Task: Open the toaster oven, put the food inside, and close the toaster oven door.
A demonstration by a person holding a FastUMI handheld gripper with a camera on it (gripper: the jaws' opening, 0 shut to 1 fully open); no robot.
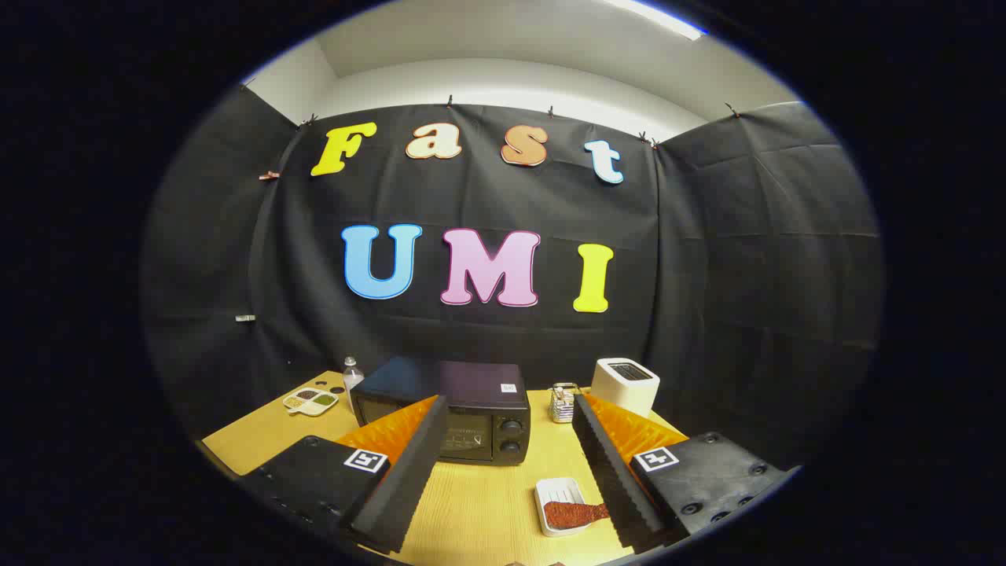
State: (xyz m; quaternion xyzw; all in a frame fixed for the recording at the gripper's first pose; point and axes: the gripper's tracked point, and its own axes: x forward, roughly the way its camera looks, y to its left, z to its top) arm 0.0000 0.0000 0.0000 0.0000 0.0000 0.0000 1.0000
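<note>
The gripper hangs above a wooden table with its two fingers spread wide — nothing held between them, nothing touched. Just beyond the fingertips and slightly toward the left finger, a black toaster oven stands on the table with its glass door closed and two knobs stacked on its right side. Nearer the camera, just inside the right finger, a small white tray carries a reddish-brown piece of food, one end of which is hidden behind that finger. Farther back, beside the oven's left corner, stand a clear bottle and a white divided dish of small foods. To the oven's right sit a small wire holder and, at the table's far right corner, a white toaster — all well apart from the gripper.
</note>
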